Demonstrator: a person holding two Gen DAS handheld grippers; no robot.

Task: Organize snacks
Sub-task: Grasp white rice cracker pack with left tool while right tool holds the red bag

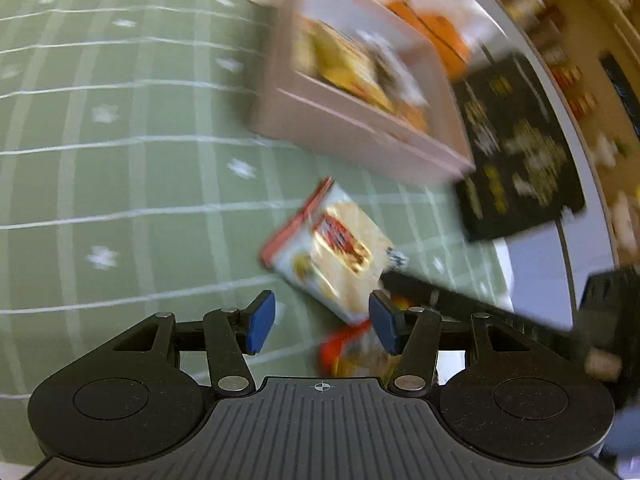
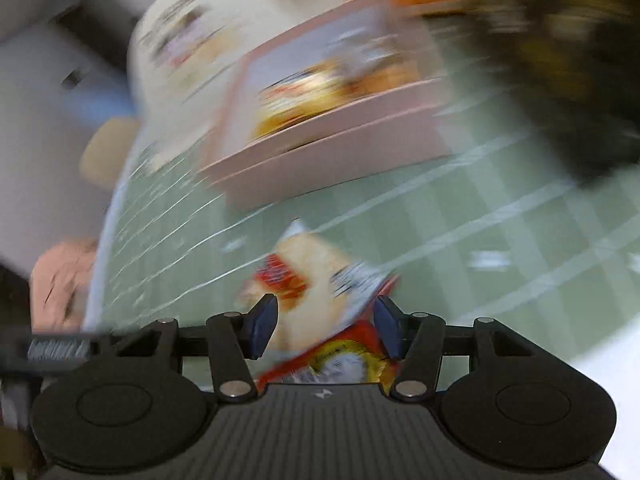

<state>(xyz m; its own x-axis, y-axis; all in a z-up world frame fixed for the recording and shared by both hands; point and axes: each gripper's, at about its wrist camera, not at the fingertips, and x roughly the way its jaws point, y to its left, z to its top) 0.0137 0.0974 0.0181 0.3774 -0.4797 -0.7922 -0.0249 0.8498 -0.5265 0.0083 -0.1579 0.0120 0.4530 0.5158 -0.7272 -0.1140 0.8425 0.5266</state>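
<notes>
A white snack packet with a red edge (image 1: 332, 248) lies on the green checked cloth (image 1: 120, 160), with a red and yellow packet (image 1: 352, 352) partly under it. My left gripper (image 1: 323, 324) is open just above them, and only the white packet's near corner lies between its blue pads. A black part of the other tool (image 1: 480, 308) reaches in from the right to that packet's corner. In the blurred right wrist view my right gripper (image 2: 326, 326) stands open over the white packet (image 2: 312, 276) and the red and yellow packet (image 2: 332, 360), both between its jaws.
A pink tray (image 1: 360, 136) (image 2: 340, 156) with several yellow and red packets (image 1: 352, 68) stands just behind. A large black packet (image 1: 520, 148) lies to its right and an orange item (image 1: 444, 32) behind it. The table's edge (image 1: 560, 280) runs close on the right.
</notes>
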